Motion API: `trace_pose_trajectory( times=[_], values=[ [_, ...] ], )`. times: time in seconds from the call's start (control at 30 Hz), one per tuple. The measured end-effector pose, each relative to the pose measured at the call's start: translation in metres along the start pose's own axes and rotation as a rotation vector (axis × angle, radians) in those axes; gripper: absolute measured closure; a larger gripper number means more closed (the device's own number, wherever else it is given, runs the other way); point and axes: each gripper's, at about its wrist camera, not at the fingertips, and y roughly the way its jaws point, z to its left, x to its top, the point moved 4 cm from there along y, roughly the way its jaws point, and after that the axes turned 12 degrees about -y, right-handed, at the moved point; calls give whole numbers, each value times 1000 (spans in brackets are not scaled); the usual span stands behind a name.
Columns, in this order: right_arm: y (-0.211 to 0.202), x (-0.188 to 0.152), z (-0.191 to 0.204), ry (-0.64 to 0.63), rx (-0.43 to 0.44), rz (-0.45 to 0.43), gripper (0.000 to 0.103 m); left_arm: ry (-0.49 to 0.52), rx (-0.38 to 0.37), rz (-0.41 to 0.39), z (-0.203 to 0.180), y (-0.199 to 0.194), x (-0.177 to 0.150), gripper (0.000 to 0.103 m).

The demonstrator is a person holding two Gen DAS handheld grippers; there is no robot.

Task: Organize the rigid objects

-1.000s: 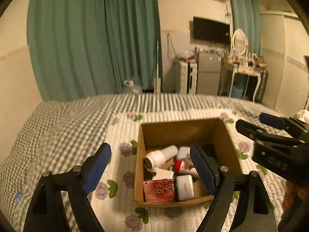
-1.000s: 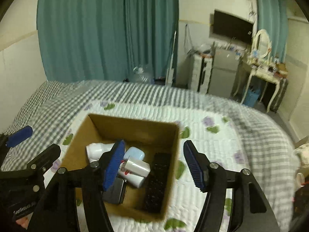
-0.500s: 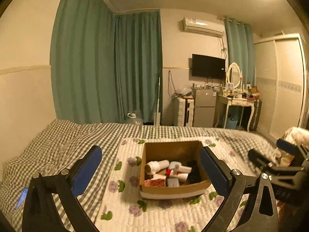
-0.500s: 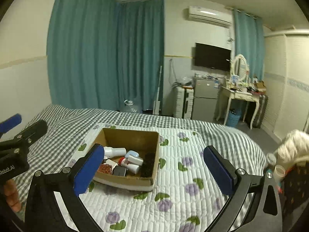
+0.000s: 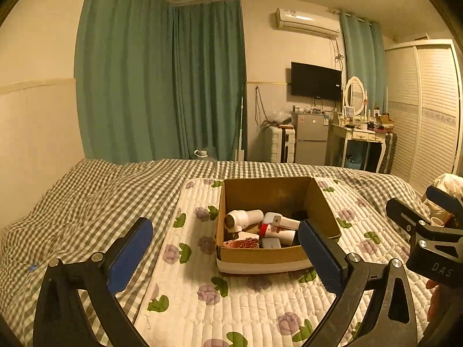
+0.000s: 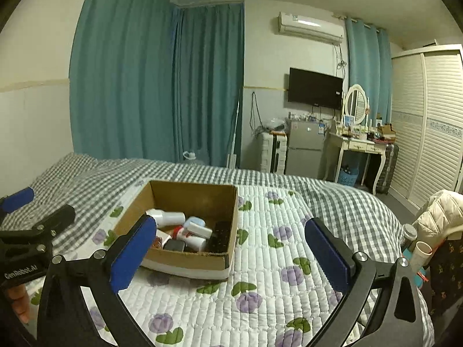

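An open cardboard box [image 5: 260, 256] sits on a white floral quilt on the bed; it also shows in the right wrist view [image 6: 185, 260]. Inside lie a white cylinder [image 5: 244, 219], a white bottle with a red cap [image 5: 279, 232], a white charger block [image 5: 270, 243], a red patterned pack [image 5: 244, 243] and a black remote [image 6: 219, 236]. My left gripper [image 5: 224, 256] is open and empty, held back from the box's near side. My right gripper [image 6: 228, 256] is open and empty, to the right of the left gripper [image 6: 29, 231], also short of the box.
The quilt [image 6: 260, 283] lies over a grey checked bedspread [image 5: 86, 202]. Teal curtains [image 5: 162, 86], a small fridge [image 5: 311, 140], a dressing table [image 5: 358, 136] and a wardrobe [image 5: 428, 110] stand beyond the bed. A cream jacket [image 6: 439, 214] lies at the bed's right edge.
Both grippers have pulled back and up from over the box, their jaws have opened wider, and the box now looks smaller and farther away.
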Motion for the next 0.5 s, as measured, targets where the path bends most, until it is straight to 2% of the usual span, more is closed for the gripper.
trace_pose_trajectory(
  times=[0.5],
  values=[
    [8,-8,0,0,2,30,0,9,-11,13,6,0,-6,0]
  ],
)
